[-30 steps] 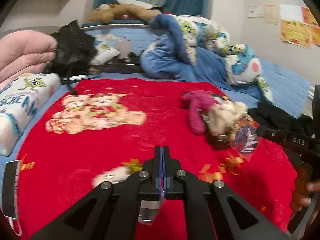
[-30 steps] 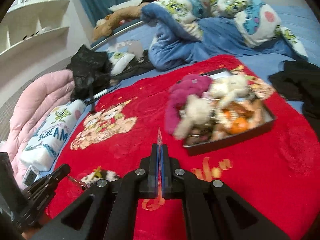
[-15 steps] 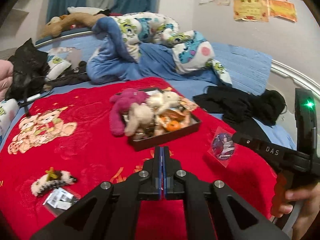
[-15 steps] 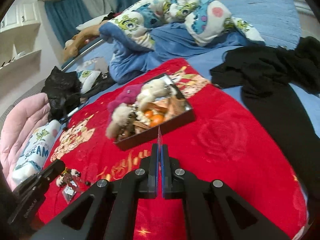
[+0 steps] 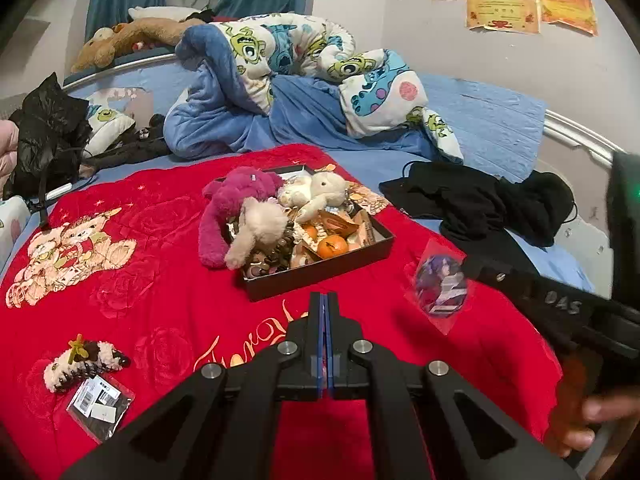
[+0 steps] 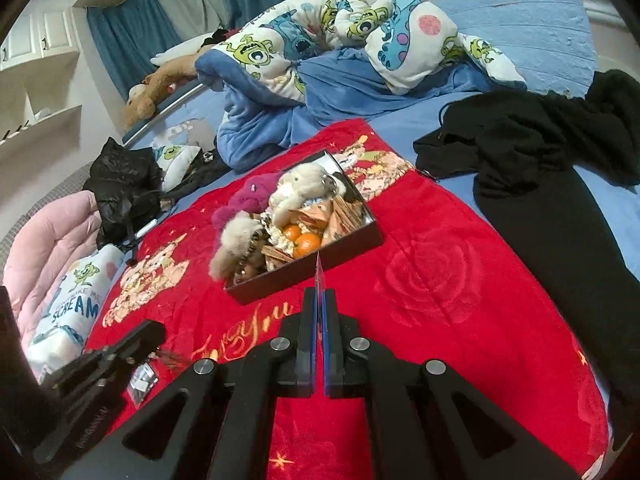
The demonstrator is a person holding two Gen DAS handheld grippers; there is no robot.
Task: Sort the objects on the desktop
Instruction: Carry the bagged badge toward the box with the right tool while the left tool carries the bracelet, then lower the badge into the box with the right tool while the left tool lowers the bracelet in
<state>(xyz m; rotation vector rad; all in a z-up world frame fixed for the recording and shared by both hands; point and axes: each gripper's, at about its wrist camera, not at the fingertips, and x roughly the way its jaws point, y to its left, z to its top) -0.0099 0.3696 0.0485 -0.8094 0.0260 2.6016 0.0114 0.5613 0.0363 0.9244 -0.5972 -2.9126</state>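
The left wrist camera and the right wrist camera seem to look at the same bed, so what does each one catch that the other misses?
Only the left wrist view shows the flat face of the round badge in its clear sleeve, pinched in the right gripper, plus the fluffy hair clip and certificates on the wall.

Only the right wrist view shows the white shelves and the pink quilt.

Both show the dark box of toys and oranges on the red blanket.
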